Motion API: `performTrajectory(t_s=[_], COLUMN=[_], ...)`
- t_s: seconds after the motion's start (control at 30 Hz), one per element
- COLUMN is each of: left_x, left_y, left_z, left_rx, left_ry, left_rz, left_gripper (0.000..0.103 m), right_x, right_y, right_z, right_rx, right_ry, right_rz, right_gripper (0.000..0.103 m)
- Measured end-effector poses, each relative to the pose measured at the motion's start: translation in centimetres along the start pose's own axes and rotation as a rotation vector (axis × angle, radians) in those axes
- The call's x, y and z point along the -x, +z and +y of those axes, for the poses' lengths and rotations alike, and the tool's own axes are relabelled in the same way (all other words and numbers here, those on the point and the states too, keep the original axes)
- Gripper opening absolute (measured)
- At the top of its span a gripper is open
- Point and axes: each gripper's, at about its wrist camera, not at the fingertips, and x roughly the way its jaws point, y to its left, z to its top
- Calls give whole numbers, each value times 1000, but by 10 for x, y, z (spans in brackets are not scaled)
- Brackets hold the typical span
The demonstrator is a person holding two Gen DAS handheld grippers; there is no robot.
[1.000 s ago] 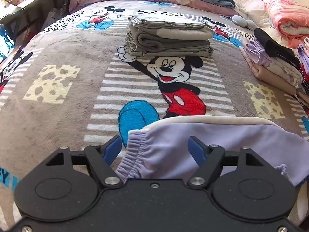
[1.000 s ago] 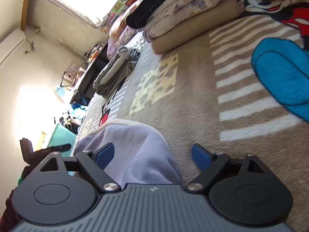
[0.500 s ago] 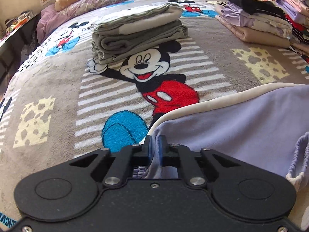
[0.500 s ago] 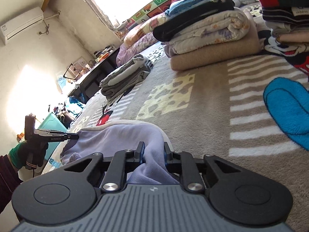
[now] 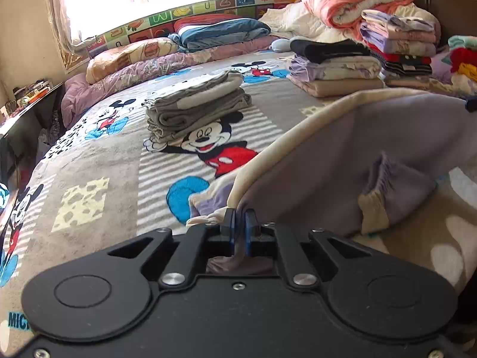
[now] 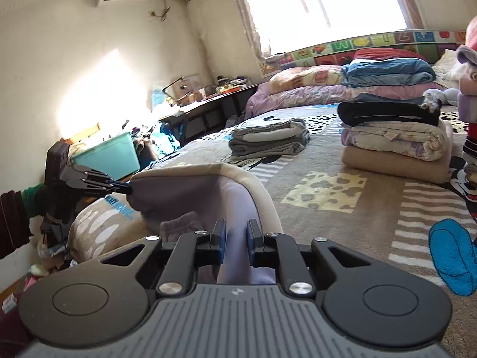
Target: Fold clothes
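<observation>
Now my left gripper (image 5: pixel 240 222) pinches the lavender cream-trimmed fleece garment (image 5: pixel 342 152), and my right gripper (image 6: pixel 235 235) clamps its other end, stretched above the grey cartoon-mouse blanket (image 5: pixel 98 155). Folded grey clothes (image 5: pixel 196 104) sit at eleven o'clock.

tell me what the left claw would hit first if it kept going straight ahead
The lilac garment it already grips fills its path. Beyond that, probably the blanket near the folded grey pile, though depth is unclear.
</observation>
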Motion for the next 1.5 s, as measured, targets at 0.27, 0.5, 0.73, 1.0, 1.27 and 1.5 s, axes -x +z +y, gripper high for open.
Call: performTrajectory(t_s=[0.27, 0.5, 0.73, 1.0, 1.27, 1.5], left_x=[1, -4, 16, -1, -65, -119], left_y=[-62, -93, -70, -21, 24, 15], left_z=[-15, -14, 26, 60, 75, 67], left_rx=[-39, -18, 205, 505, 545, 498], left_ry=[7, 34, 91, 24, -14, 6], left_rz=[116, 187, 111, 10, 146, 274], left_gripper=[0, 1, 14, 55, 64, 49], right_x=[-12, -8, 5, -73, -163, -184], right_y=[-20, -20, 1, -3, -3, -8], right_z=[44, 42, -15, -75, -79, -55], right_rx=[136, 8, -271, -534, -570, -485], right_ry=[141, 223, 140, -34, -8, 15], right_rz=[252, 242, 34, 127, 307, 347], right_gripper=[19, 27, 51, 55, 70, 12])
